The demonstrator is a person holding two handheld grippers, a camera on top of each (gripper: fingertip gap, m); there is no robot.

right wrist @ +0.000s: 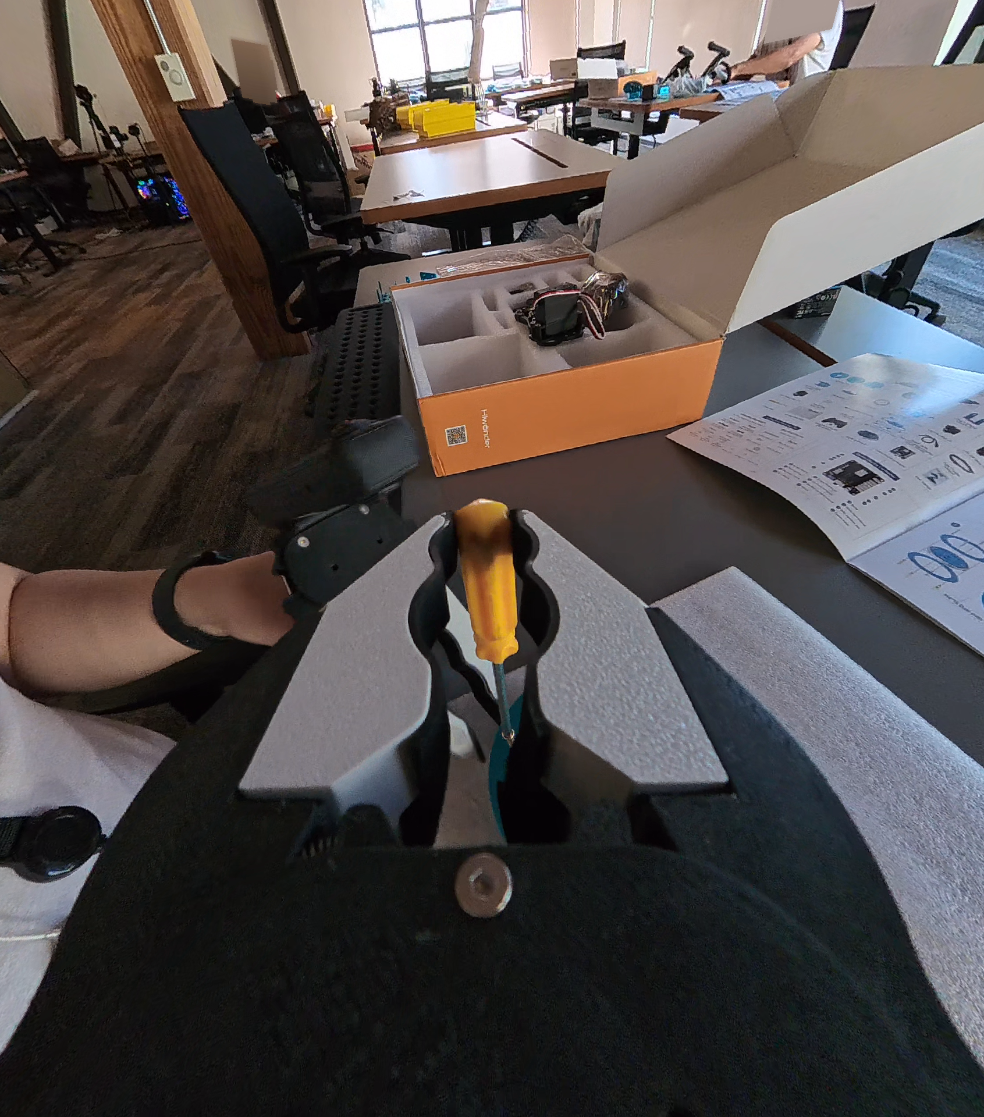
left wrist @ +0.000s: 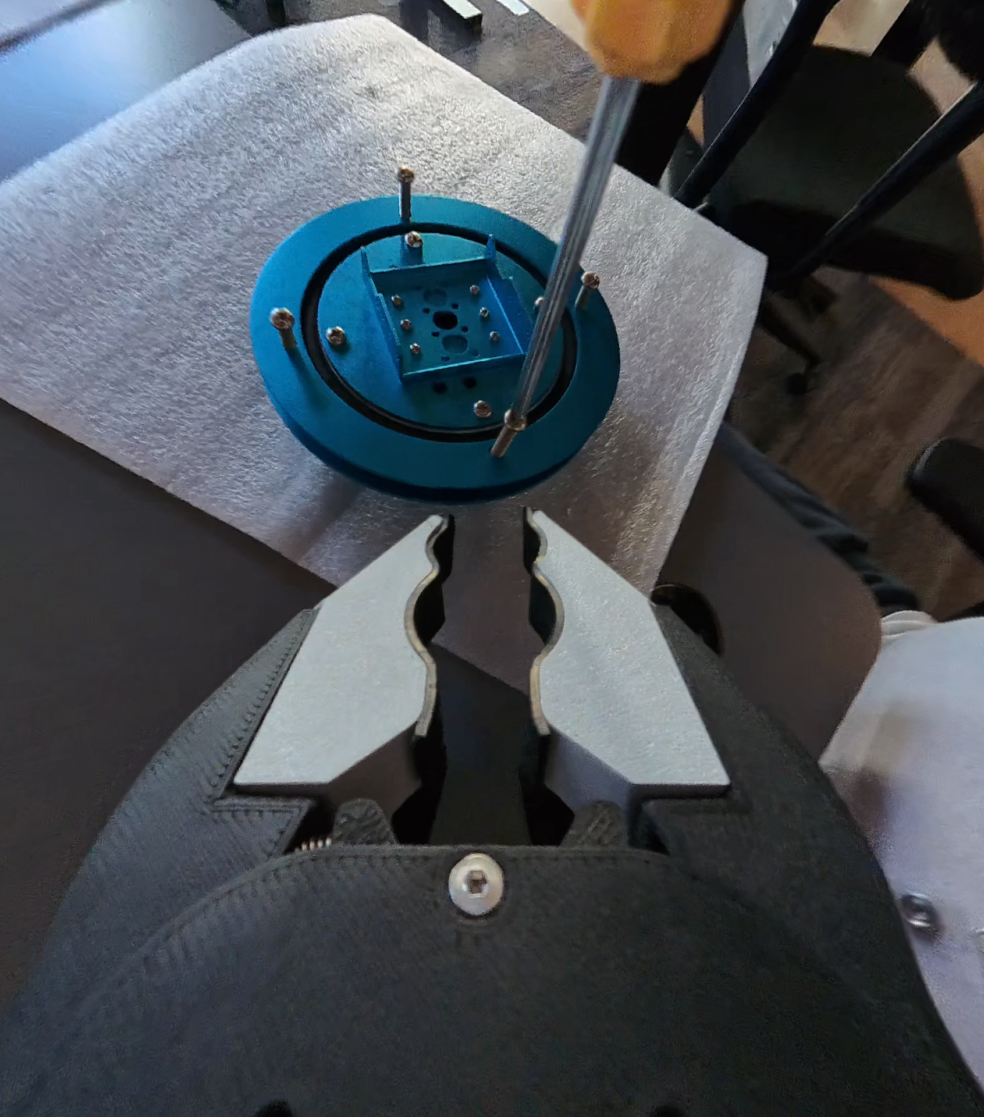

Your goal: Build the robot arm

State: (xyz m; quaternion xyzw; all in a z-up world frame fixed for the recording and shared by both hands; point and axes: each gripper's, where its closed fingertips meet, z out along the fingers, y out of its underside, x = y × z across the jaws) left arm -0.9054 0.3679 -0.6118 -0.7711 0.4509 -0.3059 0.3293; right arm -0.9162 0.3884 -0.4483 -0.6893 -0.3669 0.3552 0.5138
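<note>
A blue round metal plate assembly with a black ring, a square bracket and several upright screws lies on a white foam sheet. My left gripper is open and empty, just short of the disc's near rim. My right gripper is shut on a yellow-handled screwdriver. The screwdriver shaft comes down from above, its tip on a tilted screw at the disc's near right edge. A sliver of the blue disc shows between the right fingers.
An open orange box with foam compartments and black parts stands behind on the dark table. An open instruction booklet lies at the right. A person's forearm is at the left. Office chairs stand beyond the table edge. Tip to tip, the grippers are about 15 centimeters apart.
</note>
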